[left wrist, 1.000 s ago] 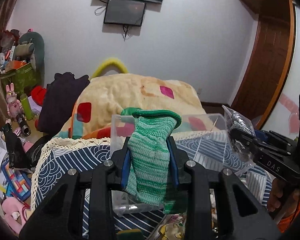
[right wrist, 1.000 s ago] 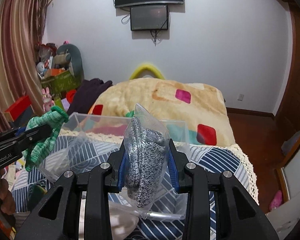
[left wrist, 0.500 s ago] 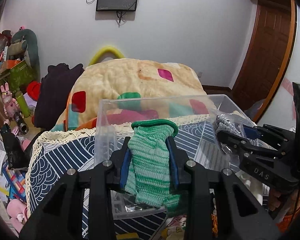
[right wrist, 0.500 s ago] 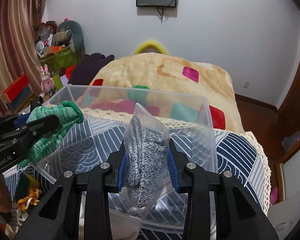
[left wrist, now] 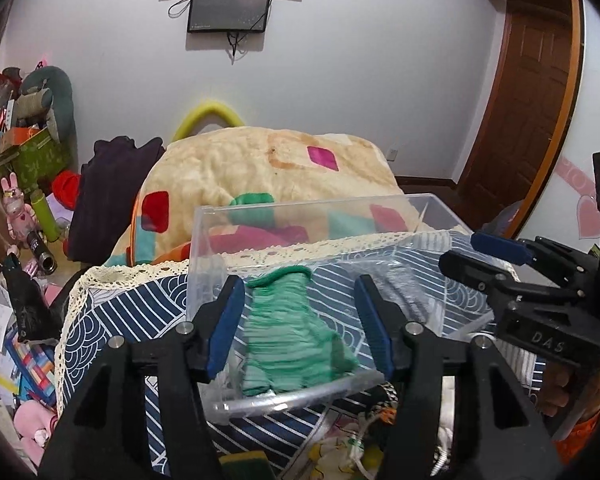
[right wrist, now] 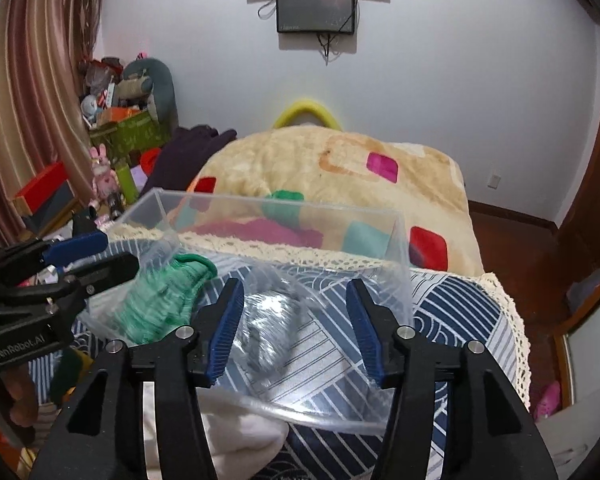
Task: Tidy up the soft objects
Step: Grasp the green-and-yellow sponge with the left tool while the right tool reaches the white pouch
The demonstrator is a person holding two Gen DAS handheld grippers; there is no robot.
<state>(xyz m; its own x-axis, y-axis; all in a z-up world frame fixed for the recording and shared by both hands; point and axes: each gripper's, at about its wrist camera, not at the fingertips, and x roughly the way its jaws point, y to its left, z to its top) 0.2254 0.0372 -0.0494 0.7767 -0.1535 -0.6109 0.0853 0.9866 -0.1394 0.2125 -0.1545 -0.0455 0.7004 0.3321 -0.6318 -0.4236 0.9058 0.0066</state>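
Fingers [left wrist: 224, 332] wide on both grippers — glove [left wrist: 296, 340] and bag [right wrist: 268, 328] lie loose in bin [right wrist: 276, 204], just ahead.

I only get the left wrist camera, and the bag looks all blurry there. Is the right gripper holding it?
Observer: No. The right gripper is open, and the bag lies in the bin between its fingers.
Child: What's in the bag?
Observer: Something grey and speckled. It is too blurred to name.
Child: Is anything under the right gripper?
Observer: Yes, a white cloth, outside the bin's near wall.
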